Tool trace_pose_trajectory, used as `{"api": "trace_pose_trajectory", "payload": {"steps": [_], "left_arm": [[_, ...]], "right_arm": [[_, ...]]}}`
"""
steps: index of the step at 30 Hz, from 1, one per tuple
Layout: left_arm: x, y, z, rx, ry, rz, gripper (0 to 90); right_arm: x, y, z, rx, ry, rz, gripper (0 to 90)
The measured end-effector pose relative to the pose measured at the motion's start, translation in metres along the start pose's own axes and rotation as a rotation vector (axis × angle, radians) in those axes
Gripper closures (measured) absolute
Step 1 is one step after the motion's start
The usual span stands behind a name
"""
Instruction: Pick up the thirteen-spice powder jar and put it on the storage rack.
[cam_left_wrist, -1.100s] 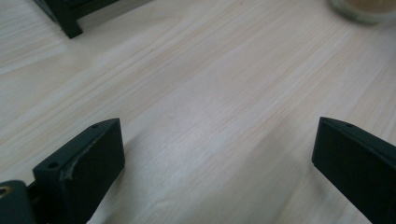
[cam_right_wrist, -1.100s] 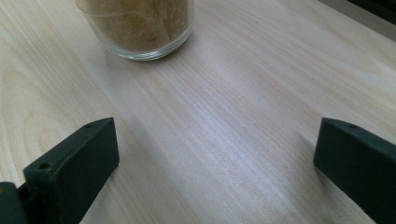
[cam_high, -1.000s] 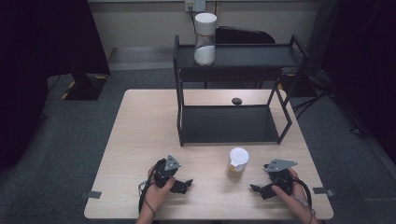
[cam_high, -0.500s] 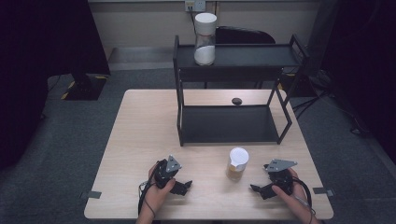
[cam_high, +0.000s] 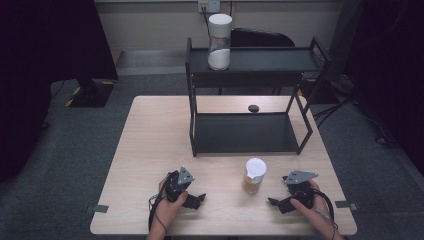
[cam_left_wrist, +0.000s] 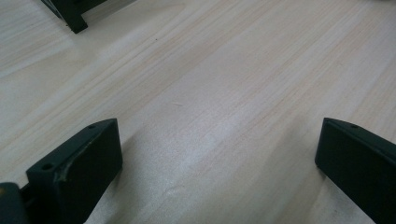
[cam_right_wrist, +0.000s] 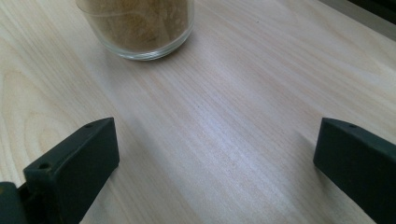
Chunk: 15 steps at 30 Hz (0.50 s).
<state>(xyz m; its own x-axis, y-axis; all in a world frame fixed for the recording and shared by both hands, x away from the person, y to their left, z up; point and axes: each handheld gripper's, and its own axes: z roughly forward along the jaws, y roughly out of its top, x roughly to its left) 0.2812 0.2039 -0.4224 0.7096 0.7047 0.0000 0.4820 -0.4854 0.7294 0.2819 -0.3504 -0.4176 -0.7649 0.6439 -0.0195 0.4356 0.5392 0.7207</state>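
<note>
Grey carpet (cam_high: 75, 145) covered the floor of the room, with a pale wall (cam_high: 150, 25) at the far side and a wall socket (cam_high: 209, 6) near its top edge; dark curtains (cam_high: 45, 45) closed off the left and right. Pale wood-grain tabletop (cam_high: 150, 150) stood in the middle, with small tape tabs at its near corners. On its far half rested a black two-tier metal shelf (cam_high: 250, 95), its upper tier carrying a tall clear canister (cam_high: 219, 42) with a white lid and white contents in its lower part. A dark chair back (cam_high: 260, 39) showed behind the shelf. A small black round object (cam_high: 253, 108) lay on the tabletop behind the shelf's lower tier. Near the front edge, between the two grippers, stood a small glass jar (cam_high: 253, 176) with a white lid, filled with tan powder; in the right gripper view its base (cam_right_wrist: 137, 28) sat just ahead of the fingers, apart from them. The left gripper (cam_high: 196, 201) lay low over bare wood, held in the person's left hand (cam_high: 167, 200), its fingers (cam_left_wrist: 79, 168) spread wide and gripping nothing. The right gripper (cam_high: 278, 202), held in the right hand (cam_high: 310, 202), likewise had its fingers (cam_right_wrist: 77, 163) spread wide and empty.
</note>
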Motion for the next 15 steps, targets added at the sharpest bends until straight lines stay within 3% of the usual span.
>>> {"api": "trace_pose_trajectory", "payload": {"steps": [7, 12, 15], "left_arm": [[-0.0001, 0.0000, 0.0000, 0.000, 0.000, 0.000, 0.0], [-0.0001, 0.0000, 0.0000, 0.000, 0.000, 0.000, 0.0], [-0.0001, -0.0001, 0.0000, 0.000, 0.000, 0.000, 0.0]], "right_arm": [[-0.0006, 0.0002, 0.0006, -0.005, -0.001, 0.005, 0.0], [-0.0035, 0.0002, 0.0020, -0.036, 0.005, 0.062, 1.3], [-0.0018, 0.0051, 0.0018, -0.047, 0.005, 0.049, 1.4]]}}
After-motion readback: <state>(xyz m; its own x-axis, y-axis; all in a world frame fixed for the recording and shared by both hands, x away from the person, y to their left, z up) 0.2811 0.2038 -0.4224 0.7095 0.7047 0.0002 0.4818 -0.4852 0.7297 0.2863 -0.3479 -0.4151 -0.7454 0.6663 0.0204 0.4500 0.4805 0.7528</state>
